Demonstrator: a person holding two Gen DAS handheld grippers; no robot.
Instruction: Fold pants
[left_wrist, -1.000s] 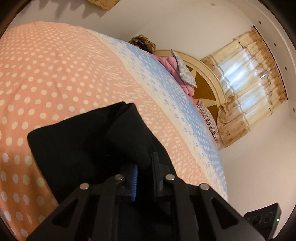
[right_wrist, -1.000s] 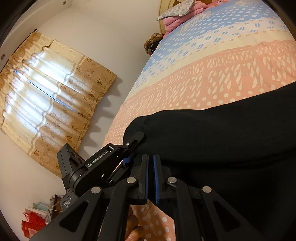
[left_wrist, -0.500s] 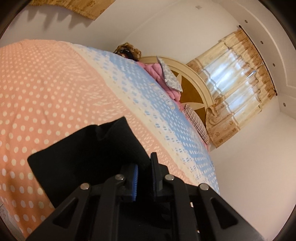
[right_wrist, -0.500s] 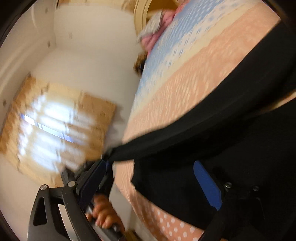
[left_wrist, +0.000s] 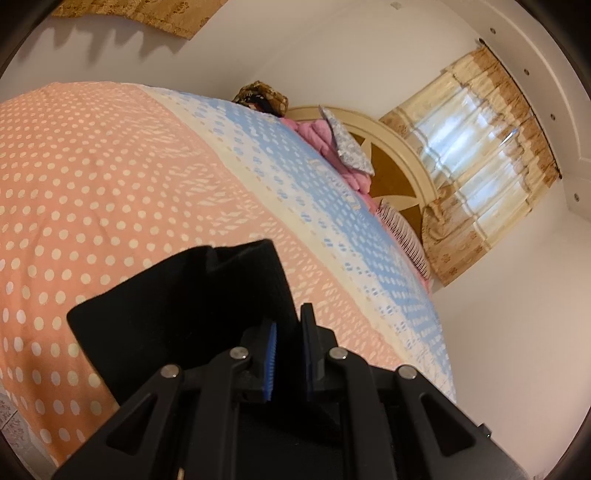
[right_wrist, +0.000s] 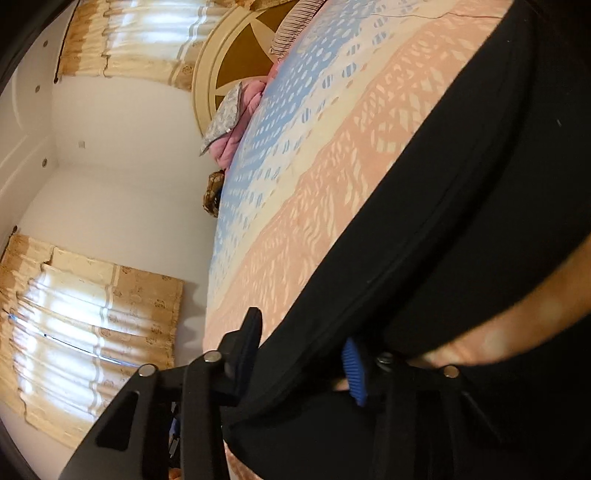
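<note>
Since the earlier frame the right gripper (right_wrist: 299, 354) has let go of its first hold beside the other tool, travelled sideways along the black soft-knit pants (right_wrist: 461, 206) and rolled, so that it now straddles a seamed fold edge of the cloth. Its jaws are closing, with the black fabric lying between the blue ribbed pads (right_wrist: 352, 369); the frame does not show the pads pressing on it yet. The left gripper (left_wrist: 289, 354) has scarcely shifted: its jaws stay clamped together on a corner of the same garment (left_wrist: 177, 306), which rises just ahead of them.

Position of the garment: the pants lie on the bed, on the peach, cream and blue patterned bedspread (left_wrist: 110, 177), spread forward and to the left of the left jaws and stretching away to the upper right of the right jaws.

Interpretation: one end is held fixed while the free hand takes a new hold further along. Judged from this, a fold is being set up, not finished; the next move probably needs the right grip secured before the cloth is lifted over.
</note>
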